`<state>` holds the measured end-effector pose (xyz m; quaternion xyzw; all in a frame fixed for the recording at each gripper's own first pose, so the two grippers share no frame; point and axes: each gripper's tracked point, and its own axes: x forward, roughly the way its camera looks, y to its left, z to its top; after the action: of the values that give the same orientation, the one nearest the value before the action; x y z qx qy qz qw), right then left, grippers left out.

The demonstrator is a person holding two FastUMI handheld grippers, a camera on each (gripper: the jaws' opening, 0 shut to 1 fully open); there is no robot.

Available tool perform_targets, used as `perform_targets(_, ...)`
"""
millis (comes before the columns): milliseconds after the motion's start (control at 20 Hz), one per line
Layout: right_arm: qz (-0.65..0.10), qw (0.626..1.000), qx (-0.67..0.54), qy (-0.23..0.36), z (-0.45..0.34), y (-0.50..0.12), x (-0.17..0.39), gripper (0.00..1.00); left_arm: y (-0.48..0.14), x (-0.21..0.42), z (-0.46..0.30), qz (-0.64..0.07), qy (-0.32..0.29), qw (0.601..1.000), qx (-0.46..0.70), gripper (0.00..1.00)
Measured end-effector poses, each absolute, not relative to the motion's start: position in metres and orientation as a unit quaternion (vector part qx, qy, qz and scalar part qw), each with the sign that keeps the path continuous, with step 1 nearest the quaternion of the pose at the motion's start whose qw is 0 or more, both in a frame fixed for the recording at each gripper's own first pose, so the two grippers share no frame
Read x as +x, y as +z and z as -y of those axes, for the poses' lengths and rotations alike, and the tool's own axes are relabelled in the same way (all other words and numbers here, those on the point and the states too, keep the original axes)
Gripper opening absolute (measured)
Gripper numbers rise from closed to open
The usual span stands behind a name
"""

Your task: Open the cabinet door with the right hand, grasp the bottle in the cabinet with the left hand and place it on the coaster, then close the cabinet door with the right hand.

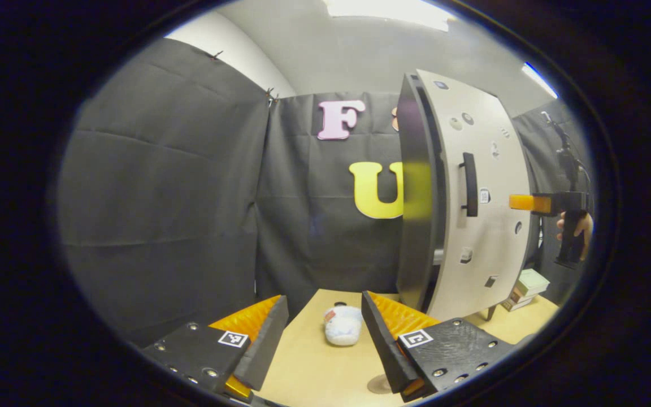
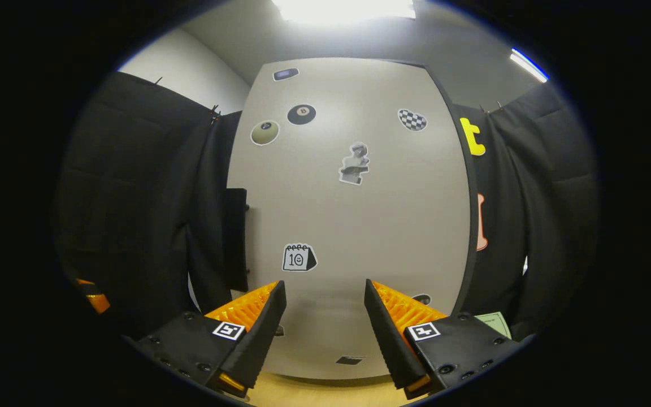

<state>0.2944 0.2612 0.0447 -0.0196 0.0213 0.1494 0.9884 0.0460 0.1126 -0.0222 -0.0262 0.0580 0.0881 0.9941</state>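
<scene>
Tabletop (image 1: 314, 367) bare; cabinet door (image 2: 354, 226) sticker reads "10"; both hand-held grippers (image 1: 324, 339) (image 2: 325, 333) spread apart, empty.

Left gripper view: taken from low over the surface (image 1: 314, 367), faced toward the booth wall; the cabinet (image 1: 472, 192) is seen at an angle from its left, at mid distance.
Right gripper view: faced squarely at the cabinet door (image 2: 354, 215), held close.
Shared: the stickered door front and its handle (image 1: 469, 183) are seen in both views.

Shut cabinet door (image 2: 354, 226) before right claw (image 2: 325, 333).
</scene>
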Motion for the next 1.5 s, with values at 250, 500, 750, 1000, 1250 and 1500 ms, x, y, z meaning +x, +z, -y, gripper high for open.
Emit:
perform_targets(250,-0.011,0.99,-0.046,0.134,-0.174,0.052,0.243,0.89,0.006,0.072,-0.031,-0.045,0.053,0.997,-0.026,0.8)
perform_targets(500,-0.016,0.994,-0.028,0.105,-0.075,0.048,0.211,0.89,0.029,0.083,0.046,-0.031,0.028,0.999,-0.029,0.8)
perform_targets(750,-0.023,0.996,-0.003,0.082,0.01,0.032,0.193,0.89,0.04,0.074,0.086,-0.026,0.034,0.999,-0.017,0.79)
perform_targets(1000,-0.039,0.997,-0.014,0.062,0.049,0.007,0.176,0.89,0.053,0.057,0.1,-0.02,0.042,0.999,0.018,0.81)
perform_targets(1250,-0.033,0.997,-0.019,0.063,0.043,0.005,0.165,0.89,0.048,0.054,0.08,-0.029,0.043,0.999,0.005,0.81)
perform_targets(1500,-0.015,0.997,-0.023,0.072,0.019,0.011,0.171,0.89,0.053,0.056,0.061,-0.021,0.041,0.999,0.01,0.79)
